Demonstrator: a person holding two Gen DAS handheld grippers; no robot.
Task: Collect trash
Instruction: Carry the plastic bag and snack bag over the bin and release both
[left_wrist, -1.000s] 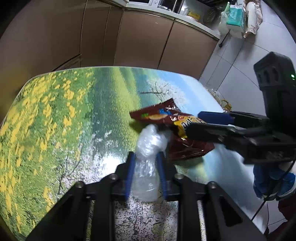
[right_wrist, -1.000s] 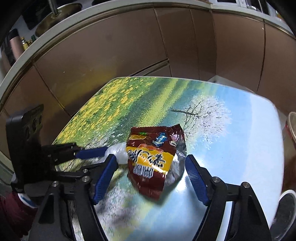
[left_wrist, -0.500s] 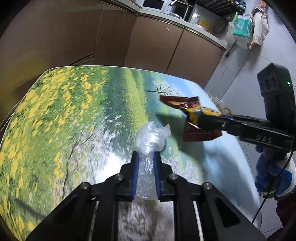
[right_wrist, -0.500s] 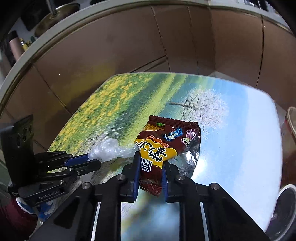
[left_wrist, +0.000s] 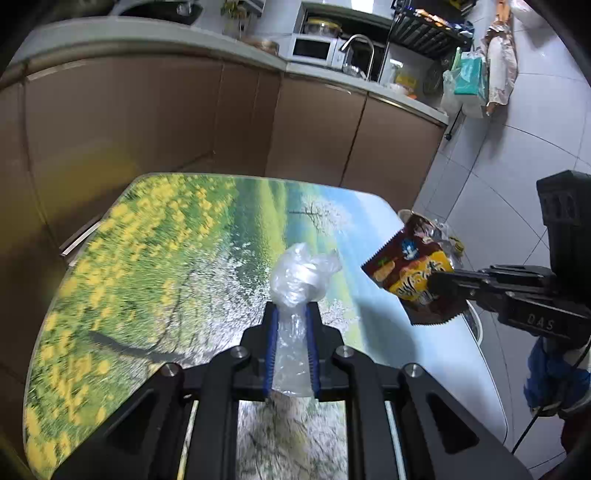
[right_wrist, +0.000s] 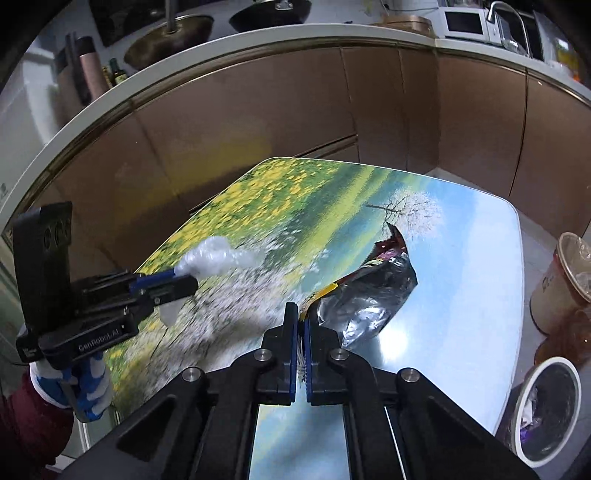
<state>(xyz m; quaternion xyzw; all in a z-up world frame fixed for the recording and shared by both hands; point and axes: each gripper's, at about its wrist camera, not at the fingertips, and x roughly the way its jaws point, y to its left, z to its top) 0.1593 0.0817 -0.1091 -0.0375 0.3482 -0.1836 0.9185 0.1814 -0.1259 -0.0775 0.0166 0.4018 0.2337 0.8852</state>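
Left gripper (left_wrist: 291, 321) fingers clenched on a crumpled clear plastic wrap (left_wrist: 301, 275), held above the tabletop (left_wrist: 155, 266). Right gripper (right_wrist: 300, 321) fingers have just closed and pinch the edge of a snack bag (right_wrist: 369, 291), also lifted off the tabletop. Bin (right_wrist: 546, 402) sits on the floor just beside the tabletop's right edge.

Glass table (left_wrist: 155, 295) with landscape print, top bare; 2 bins (right_wrist: 550, 402) on floor beside.
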